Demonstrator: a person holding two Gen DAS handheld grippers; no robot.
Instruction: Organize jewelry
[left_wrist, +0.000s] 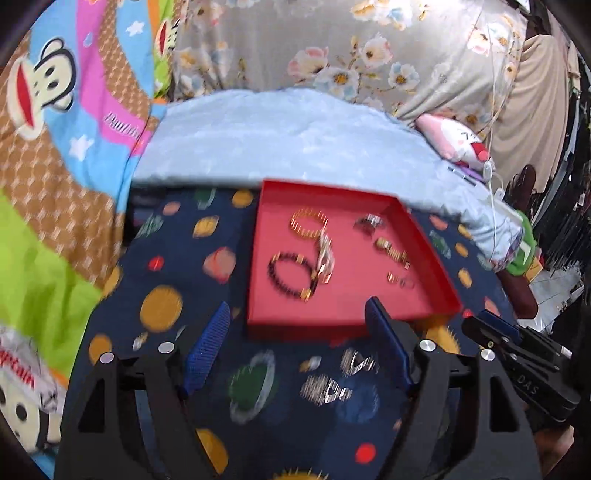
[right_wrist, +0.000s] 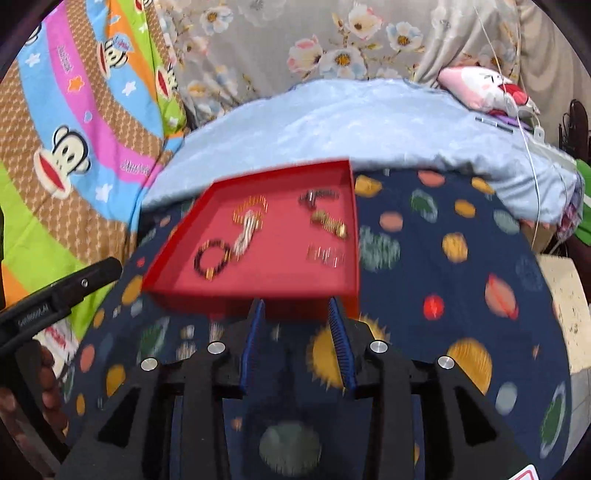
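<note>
Both grippers empty: left gripper (left_wrist: 299, 314) fingers wide apart, right gripper (right_wrist: 295, 310) fingers partly apart, below red tray (left_wrist: 436, 258) holding blurred jewelry (left_wrist: 295, 275).

Both wrist cameras tilt steeply down over their own blue-padded fingers, close above the planet-print cloth (left_wrist: 177, 258). The left view has the red tray (left_wrist: 424, 266) ahead and slightly right; the right view has it ahead and left. Both share the tray, its jewelry, the cloth and the light blue blanket (right_wrist: 351, 118) behind.
</note>
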